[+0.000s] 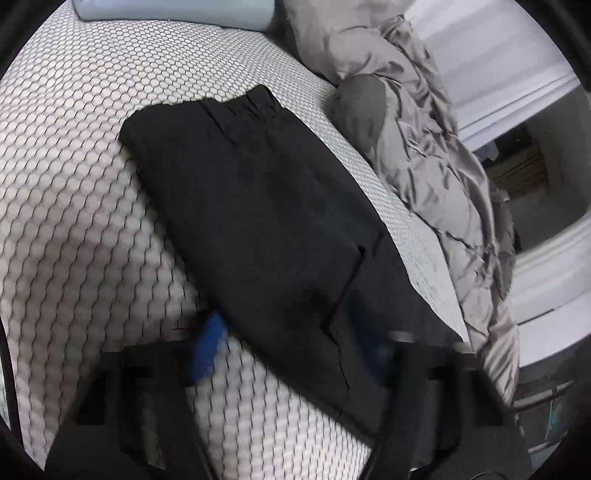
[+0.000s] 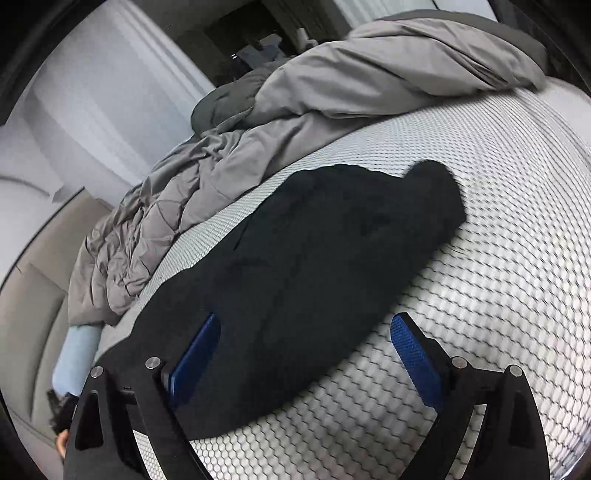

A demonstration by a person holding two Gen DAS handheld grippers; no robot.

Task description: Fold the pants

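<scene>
The black pants [image 1: 266, 206] lie folded in a long flat stack on the honeycomb-patterned bed cover [image 1: 74, 184], waistband at the far end. My left gripper [image 1: 295, 343] is open just above the near end of the pants, its blue pads blurred by motion. In the right wrist view the same pants [image 2: 314, 266] lie across the bed. My right gripper [image 2: 306, 339] is open, its left blue pad [image 2: 195, 354] over the black cloth and its right pad [image 2: 413, 354] over the cover. Neither gripper holds anything.
A crumpled grey duvet [image 1: 424, 155] lies along the far side of the bed, also in the right wrist view [image 2: 295, 110]. A light blue pillow [image 1: 173, 11] sits at the head. White walls and a doorway lie beyond the bed.
</scene>
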